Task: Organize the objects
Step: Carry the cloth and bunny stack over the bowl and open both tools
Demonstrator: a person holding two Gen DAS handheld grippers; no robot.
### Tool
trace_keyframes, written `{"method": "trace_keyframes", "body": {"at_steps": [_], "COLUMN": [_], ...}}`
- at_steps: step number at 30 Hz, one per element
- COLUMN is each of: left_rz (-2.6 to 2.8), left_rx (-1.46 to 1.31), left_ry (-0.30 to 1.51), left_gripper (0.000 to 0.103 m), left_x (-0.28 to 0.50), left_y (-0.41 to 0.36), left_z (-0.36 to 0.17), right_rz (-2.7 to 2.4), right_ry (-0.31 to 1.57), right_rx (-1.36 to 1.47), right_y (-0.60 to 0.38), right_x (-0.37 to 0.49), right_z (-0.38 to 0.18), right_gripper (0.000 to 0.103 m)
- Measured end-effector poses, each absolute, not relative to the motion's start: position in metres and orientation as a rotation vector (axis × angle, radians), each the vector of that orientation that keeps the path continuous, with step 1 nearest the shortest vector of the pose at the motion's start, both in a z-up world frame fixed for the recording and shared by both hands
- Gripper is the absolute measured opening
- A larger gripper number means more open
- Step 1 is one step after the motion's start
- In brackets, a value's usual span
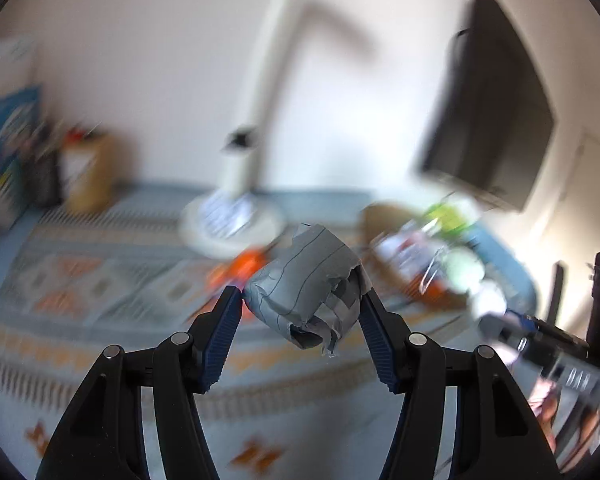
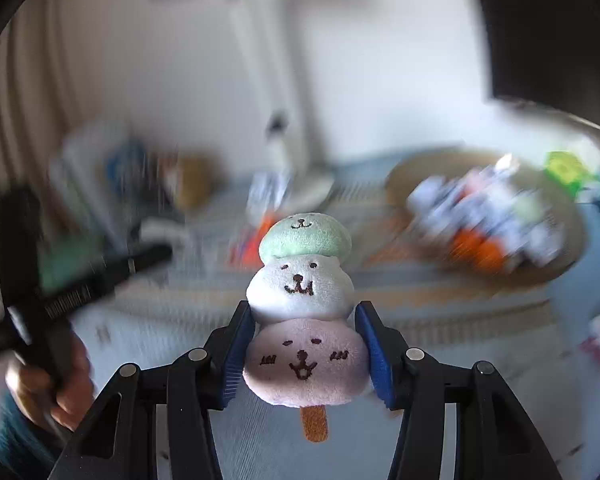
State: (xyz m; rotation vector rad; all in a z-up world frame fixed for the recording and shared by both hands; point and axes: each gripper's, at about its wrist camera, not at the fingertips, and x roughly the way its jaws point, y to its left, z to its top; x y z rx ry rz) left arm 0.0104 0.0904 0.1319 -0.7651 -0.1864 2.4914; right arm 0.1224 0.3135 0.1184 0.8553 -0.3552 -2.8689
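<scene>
My view takes in a white desk lamp standing on a patterned cloth. Right of the lamp hangs a dark screen; left stands a blurred tan container.

Crumpled grey tape-wrapped lump, held aloft off the patterned cloth, three-tier plush dumpling skewer, green, white, pink, upright, likewise lifted

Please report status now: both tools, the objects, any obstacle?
Left tool shut on grey taped lump. Right tool shut on plush dango toy. Basket ahead, path clear.

no readable text, labels, numbers, all print blurred
</scene>
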Motion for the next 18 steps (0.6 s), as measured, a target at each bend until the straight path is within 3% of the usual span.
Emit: {"method": "trace_keyframes", "body": {"at_steps": [4,11,12,13,14,15,18], "left_rz": [2.415,2.326,2.323,2.308,2.296,2.309,2.316], "left_rx": [-0.676,-0.723,-0.729,-0.738,-0.758,-0.774,-0.793], "left_ry": [-0.101,-0.014,-0.011,-0.010,0.001,0.013,0.029], "left_gripper": [0.057,0.057,0.061,0.069,0.090,0.100,0.100], "left_x": [-0.010,-0.057,-0.061,-0.064,-0.068,-0.069,-0.064], "left_y": [0.158,0.262,0.269,0.275,0.281,0.284,0.278], "left_z": [0.162,0.140,0.135,0.130,0.123,0.118,0.107], "right_rz": [-3.062,-3.075,-3.080,-3.088,-3.089,-3.090,-3.070], "right_ry": [-0.438,-0.568,-0.564,-0.563,-0.579,-0.601,-0.654], "right_rx": [0.777,0.895,0.915,0.942,0.984,1.002,0.981], "right_y": [0.386,0.445,0.448,0.450,0.453,0.458,0.459], "right_x": [0.110,0.051,0.043,0.034,0.028,0.031,0.042], "right_z": [0.163,0.155,0.151,0.146,0.140,0.136,0.126], "right_gripper": [0.051,0.052,0.052,0.060,0.068,0.077,0.077]}}
